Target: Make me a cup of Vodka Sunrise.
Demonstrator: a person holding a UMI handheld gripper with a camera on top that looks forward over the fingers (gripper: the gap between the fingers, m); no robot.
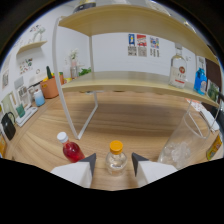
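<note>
Now, surface: your tongs are hovering over a wooden table (125, 120), with a pale shelf (135, 84) beyond.
Tongs (114, 161): fingers are standing apart, gripping nothing.
Yellow-capped bottle (116, 159): standing between them, gaps either side.
Red bottle (71, 148): sitting just left.
Glass (181, 145): sitting right.

wall posters (142, 45) perhaps too small to read; yellow-capped bottle (116, 159) base hidden behind claw (113, 163)

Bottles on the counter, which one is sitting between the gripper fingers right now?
The clear bottle with the yellow cap stands between the open gripper fingers; the red bottle with the white cap sits off to one side.
</note>
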